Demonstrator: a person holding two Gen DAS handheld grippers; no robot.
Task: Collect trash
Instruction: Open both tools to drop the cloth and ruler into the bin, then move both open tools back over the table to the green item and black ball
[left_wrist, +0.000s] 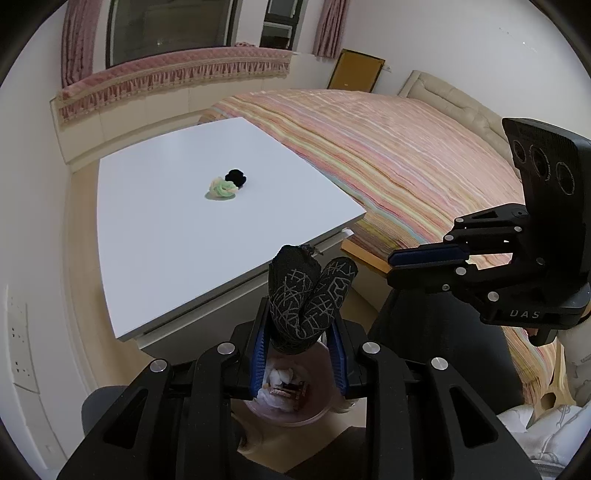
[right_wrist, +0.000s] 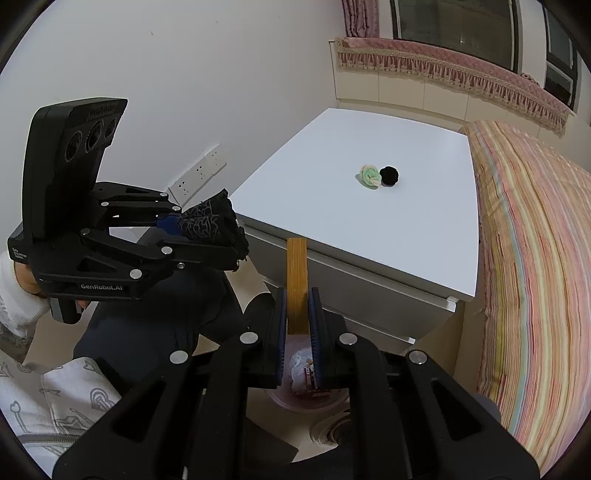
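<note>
Black patterned sock (left_wrist: 310, 299) clamped between left gripper (left_wrist: 301, 354) fingers, held above pink bin (left_wrist: 291, 413). Wooden stick (right_wrist: 297, 284) pinched in right gripper (right_wrist: 298, 332), fingers closed on it, also over bin. Bin already holds tissue and wrappers. Left to collect: green-white wad (left_wrist: 221, 187) and black ball (left_wrist: 235, 178), touching, on white table (left_wrist: 177, 251), well ahead of fingers.

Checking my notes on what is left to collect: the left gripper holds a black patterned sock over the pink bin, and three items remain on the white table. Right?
Not quite: the left wrist view shows two items on the white table, a green-and-white bundle and a black ball. The left gripper does hold the sock over the pink bin.
</note>
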